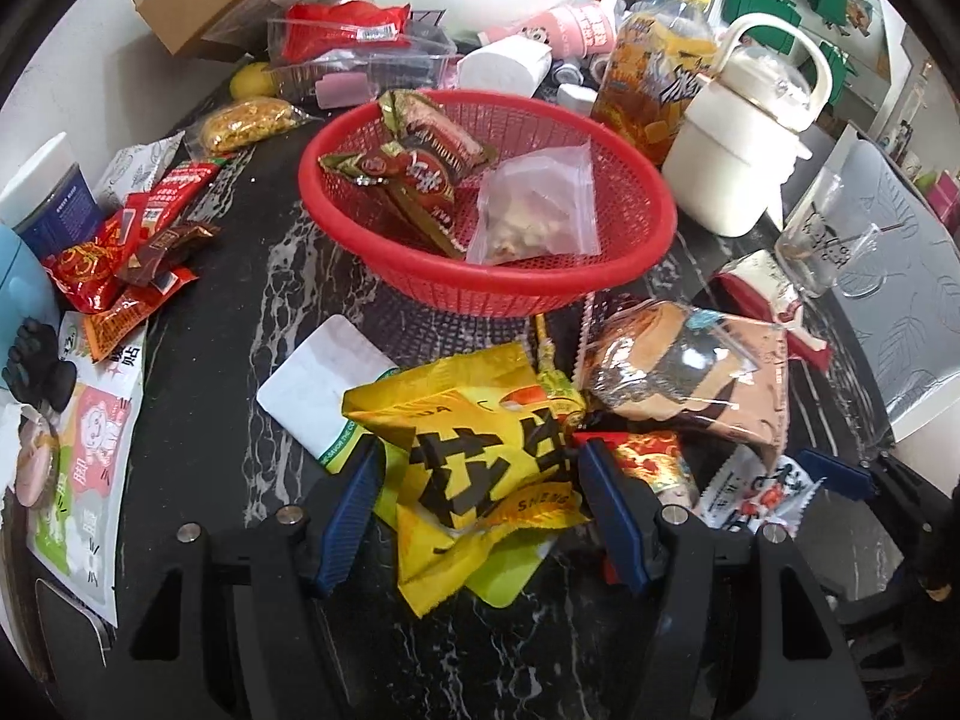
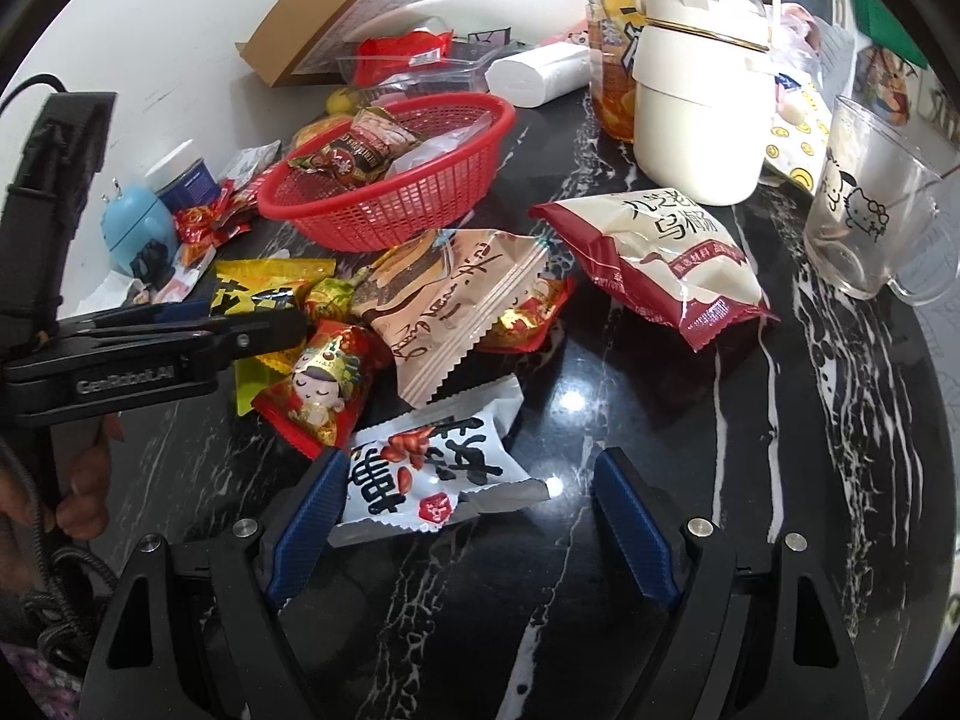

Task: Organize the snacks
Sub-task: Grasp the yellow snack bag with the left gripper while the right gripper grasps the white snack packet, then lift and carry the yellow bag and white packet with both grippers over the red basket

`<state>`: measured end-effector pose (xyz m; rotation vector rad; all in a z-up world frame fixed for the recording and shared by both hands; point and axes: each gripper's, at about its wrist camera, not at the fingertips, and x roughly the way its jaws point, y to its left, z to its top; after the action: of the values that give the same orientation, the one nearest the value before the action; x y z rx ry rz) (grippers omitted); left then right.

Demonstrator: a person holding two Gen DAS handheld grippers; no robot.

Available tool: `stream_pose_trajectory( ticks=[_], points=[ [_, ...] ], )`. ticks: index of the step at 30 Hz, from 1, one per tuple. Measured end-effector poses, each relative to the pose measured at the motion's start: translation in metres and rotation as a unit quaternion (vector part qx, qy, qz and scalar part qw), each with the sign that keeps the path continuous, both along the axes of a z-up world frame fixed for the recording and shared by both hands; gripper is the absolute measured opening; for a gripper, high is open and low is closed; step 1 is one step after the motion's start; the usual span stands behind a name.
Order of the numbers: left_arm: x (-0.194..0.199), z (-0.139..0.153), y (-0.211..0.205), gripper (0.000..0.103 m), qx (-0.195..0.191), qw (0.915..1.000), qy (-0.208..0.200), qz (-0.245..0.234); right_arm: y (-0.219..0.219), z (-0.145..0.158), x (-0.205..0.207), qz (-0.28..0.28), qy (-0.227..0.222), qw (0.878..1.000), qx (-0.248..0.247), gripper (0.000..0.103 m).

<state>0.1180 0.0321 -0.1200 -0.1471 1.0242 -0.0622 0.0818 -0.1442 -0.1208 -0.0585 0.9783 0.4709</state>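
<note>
The yellow snack packet (image 1: 480, 468), printed with bold black characters and the letters "SHENG", lies on the dark marbled surface (image 1: 240, 450) just in front of the red basket (image 1: 600, 288). The left tool (image 1: 480, 489) straddles it, blue pads at either flank; whether they already pinch the wrapper I cannot tell, though it looks lined up for a lift into the basket. That basket already holds brown-and-green packets (image 1: 414, 168) and a clear zip bag (image 1: 540, 210), so it seems the collecting point.

On the near side of the basket the right tool (image 2: 468, 513) stands open, its left pad touching a white peanut packet (image 2: 432, 474), likely the next pick. The left tool's body reads "GenRobot.AI". Beyond the basket stands a cream kettle (image 2: 696, 108).
</note>
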Motion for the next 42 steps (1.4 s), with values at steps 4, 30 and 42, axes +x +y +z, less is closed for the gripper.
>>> stream_pose_trajectory(
  ticks=[4,30,42],
  points=[
    [0.001,0.001,0.0,0.065,0.011,0.9997,-0.02,-0.003,0.0,-0.003,0.002,0.003,0.003,1.0,0.002,0.079],
    [-0.084,0.004,-0.013,0.051,-0.03,0.9966,0.033,-0.069,-0.022,-0.003,-0.051,-0.004,0.015,1.0,0.021,0.053],
    [-0.097,-0.005,-0.032,0.054,0.012,0.9953,0.039,-0.088,-0.028,-0.003,-0.078,0.0,0.03,0.999,0.011,0.056]
  ],
)
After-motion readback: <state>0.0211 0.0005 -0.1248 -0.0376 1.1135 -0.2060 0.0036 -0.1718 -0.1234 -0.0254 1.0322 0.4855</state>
